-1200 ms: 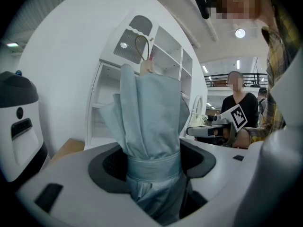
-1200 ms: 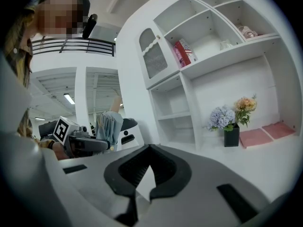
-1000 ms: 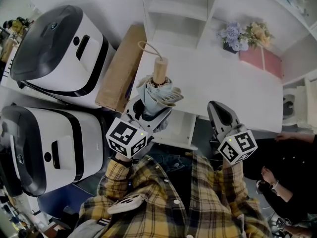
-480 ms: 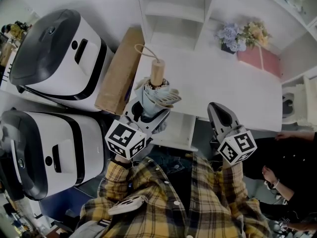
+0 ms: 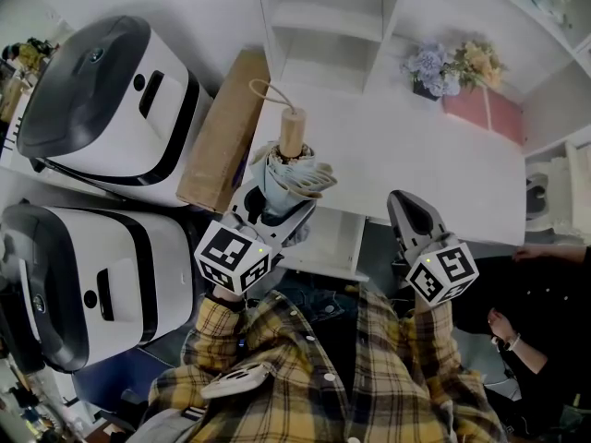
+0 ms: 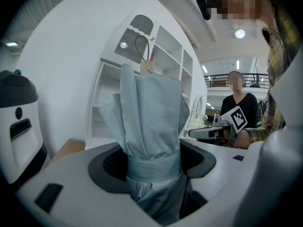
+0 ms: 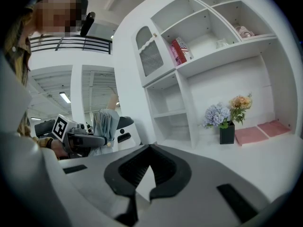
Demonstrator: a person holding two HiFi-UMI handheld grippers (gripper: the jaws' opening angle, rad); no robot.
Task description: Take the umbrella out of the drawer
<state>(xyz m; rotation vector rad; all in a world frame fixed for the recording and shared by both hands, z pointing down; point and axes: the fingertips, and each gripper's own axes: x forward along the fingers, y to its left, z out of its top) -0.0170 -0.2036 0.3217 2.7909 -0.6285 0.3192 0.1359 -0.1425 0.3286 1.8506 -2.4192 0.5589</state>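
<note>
Far left of the white desk top (image 5: 416,155) stand two big rounded machines (image 5: 102,100) with smooth white shells, glossy black lids and black bands. Leaning against the desk top's left edge is a flat brown cardboard box (image 5: 222,127) with a matte face.

At the desk top's front left corner, the left gripper (image 5: 277,206), white plastic with dark ribbed pads, has its jaws pinched on a folded umbrella (image 5: 286,173) of soft pale blue-grey fabric. The left gripper view shows the pads pressing on the cloth at its wrap-around strap. The umbrella stands upright, its pleats bunched and flaring above the jaws. Its short, round, light wooden handle (image 5: 294,132) is on top and carries a thin cord loop (image 5: 263,90).

Under the desk top's front edge, just right of the umbrella, a white drawer (image 5: 328,238) stands pulled open. The umbrella is outside the drawer, above the desk top's edge.

Right of the drawer, off the front edge, the right gripper (image 5: 406,212) has its jaws pressed together at the tips, with nothing between the pads.

At the back of the desk top rises a white boxy shelf unit (image 5: 323,17). Right of it are lilac and peach flowers (image 5: 448,63) in a dark square vase and a flat pink slab (image 5: 489,113).

Beyond the right end is a person's black sleeve (image 5: 545,321).
</note>
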